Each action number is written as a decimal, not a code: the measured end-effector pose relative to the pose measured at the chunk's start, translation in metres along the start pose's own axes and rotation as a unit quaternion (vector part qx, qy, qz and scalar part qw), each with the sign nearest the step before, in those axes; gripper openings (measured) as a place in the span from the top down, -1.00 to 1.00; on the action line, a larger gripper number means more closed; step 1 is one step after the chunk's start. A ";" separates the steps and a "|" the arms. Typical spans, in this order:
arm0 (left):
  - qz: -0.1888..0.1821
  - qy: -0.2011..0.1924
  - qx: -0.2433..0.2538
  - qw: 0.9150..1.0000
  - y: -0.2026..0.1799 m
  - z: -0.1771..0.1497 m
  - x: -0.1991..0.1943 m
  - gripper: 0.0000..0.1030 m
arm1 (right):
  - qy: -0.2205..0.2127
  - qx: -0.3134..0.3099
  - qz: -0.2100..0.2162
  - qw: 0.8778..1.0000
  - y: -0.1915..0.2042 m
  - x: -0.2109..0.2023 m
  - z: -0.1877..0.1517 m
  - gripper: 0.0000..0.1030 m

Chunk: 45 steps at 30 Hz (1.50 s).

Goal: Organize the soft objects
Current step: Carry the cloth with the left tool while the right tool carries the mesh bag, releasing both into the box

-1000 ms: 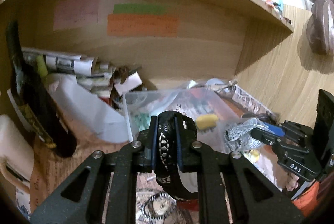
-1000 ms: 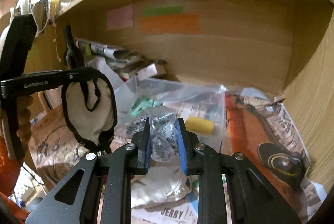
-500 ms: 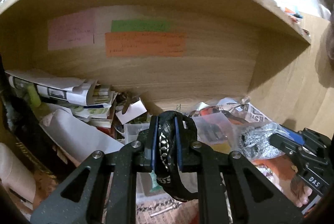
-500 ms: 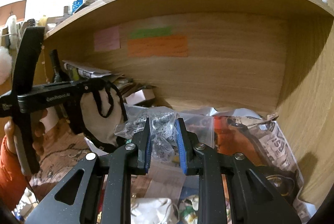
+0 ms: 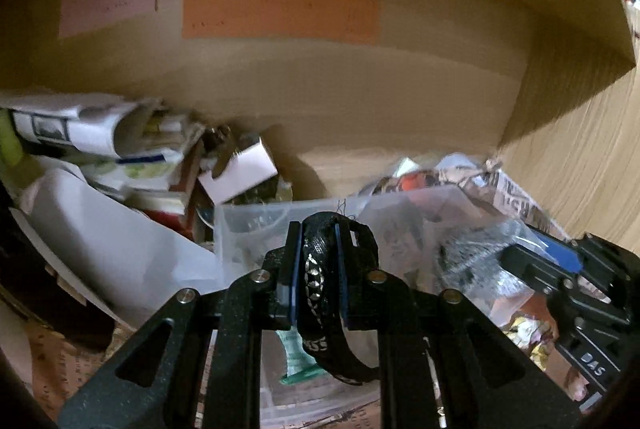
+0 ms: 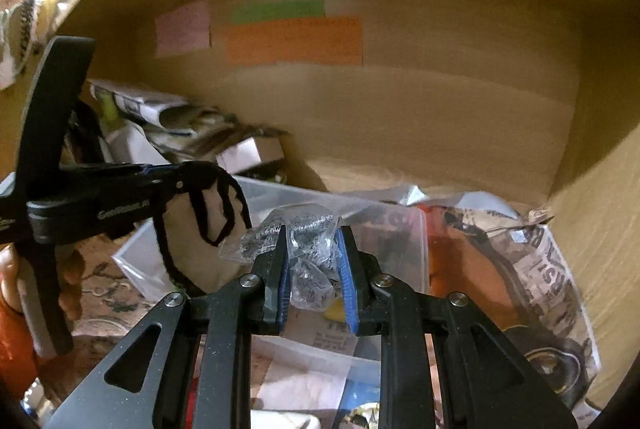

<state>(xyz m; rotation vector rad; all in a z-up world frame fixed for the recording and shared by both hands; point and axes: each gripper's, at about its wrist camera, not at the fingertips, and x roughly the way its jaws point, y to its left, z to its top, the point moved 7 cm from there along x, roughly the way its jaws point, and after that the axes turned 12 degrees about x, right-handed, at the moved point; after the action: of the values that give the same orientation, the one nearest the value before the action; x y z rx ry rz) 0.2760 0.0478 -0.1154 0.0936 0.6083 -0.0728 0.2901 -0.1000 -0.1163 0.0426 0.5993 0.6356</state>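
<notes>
My left gripper (image 5: 317, 237) is shut on a black-edged cloth face mask (image 5: 320, 269); in the right wrist view the mask (image 6: 200, 249) hangs white with black straps from that gripper (image 6: 188, 177). My right gripper (image 6: 313, 241) is shut on a clear plastic bag of silvery grey stuff (image 6: 298, 241); it also shows in the left wrist view (image 5: 472, 257). Both are held over a clear plastic box (image 5: 280, 217), (image 6: 280, 193) inside a wooden shelf compartment.
Rolled newspapers and white paper (image 5: 100, 133) pile at the left with a small white box (image 5: 240, 173). Printed newspaper (image 6: 540, 269) lines the right floor. Pink, green and orange notes (image 5: 280, 9) stick on the back wall. The right side wall (image 6: 600, 229) is close.
Both grippers have moved forward, deeper into the shelf compartment, still holding the mask and the bag. The back wall and notes look larger, and the view is darker and blurred.
</notes>
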 end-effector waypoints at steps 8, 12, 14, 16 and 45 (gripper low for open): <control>-0.012 0.041 0.014 0.999 -0.004 -0.017 0.019 0.71 | 0.048 -0.004 -0.019 0.999 -0.006 0.034 -0.016 0.62; -0.015 0.052 0.027 0.998 -0.008 -0.022 0.019 0.58 | 0.065 -0.011 -0.021 0.998 -0.006 0.041 -0.023 0.62; -0.014 0.054 0.029 0.998 -0.009 -0.025 0.017 0.40 | 0.070 -0.015 -0.024 0.997 -0.005 0.042 -0.025 0.59; -0.019 0.057 0.025 0.998 -0.009 -0.026 0.016 0.29 | 0.073 -0.015 -0.024 0.997 -0.005 0.042 -0.025 0.54; 0.007 0.002 0.033 0.999 -0.011 -0.048 -0.096 -0.79 | -0.027 -0.005 0.008 1.000 0.011 -0.060 -0.015 -0.96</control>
<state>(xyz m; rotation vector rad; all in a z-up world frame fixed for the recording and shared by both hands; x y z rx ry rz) 0.1696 0.0458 -0.1005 0.1630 0.6083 -0.0785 0.2376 -0.1274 -0.0957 0.0546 0.5443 0.6515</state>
